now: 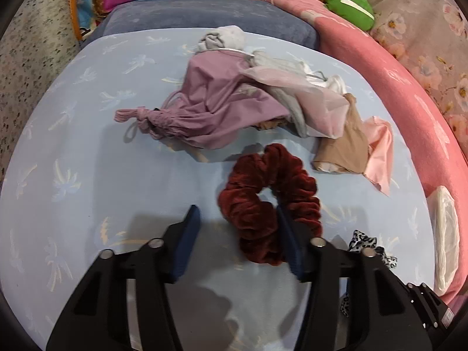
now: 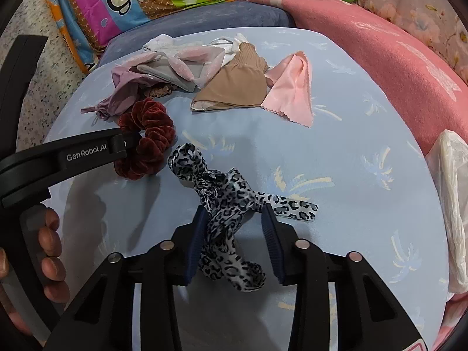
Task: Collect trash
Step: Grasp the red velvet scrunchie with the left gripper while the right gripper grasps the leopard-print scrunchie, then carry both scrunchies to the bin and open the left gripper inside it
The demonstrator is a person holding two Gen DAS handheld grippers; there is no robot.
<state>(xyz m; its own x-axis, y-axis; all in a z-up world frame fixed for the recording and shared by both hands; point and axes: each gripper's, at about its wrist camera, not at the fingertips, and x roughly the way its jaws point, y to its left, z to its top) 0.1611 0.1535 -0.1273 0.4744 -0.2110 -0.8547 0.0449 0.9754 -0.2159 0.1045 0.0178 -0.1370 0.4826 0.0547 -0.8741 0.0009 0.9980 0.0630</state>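
A dark red velvet scrunchie (image 1: 269,201) lies on the light blue sheet (image 1: 87,152). My left gripper (image 1: 238,234) is open; its right finger reaches through the scrunchie's hole and part of the ring lies between the jaws. It also shows in the right wrist view (image 2: 146,137) with the left gripper's finger (image 2: 117,146) on it. A leopard-print hair tie (image 2: 225,207) lies between the open jaws of my right gripper (image 2: 234,239). In the left wrist view it peeks out at the right (image 1: 365,245).
A heap of cloth lies beyond: a mauve drawstring bag (image 1: 216,102), grey and white pieces, a tan cloth (image 2: 234,87) and a pink cloth (image 2: 292,93). A pink blanket (image 2: 395,67) borders the right. A white plastic bag (image 2: 450,193) lies at the right edge.
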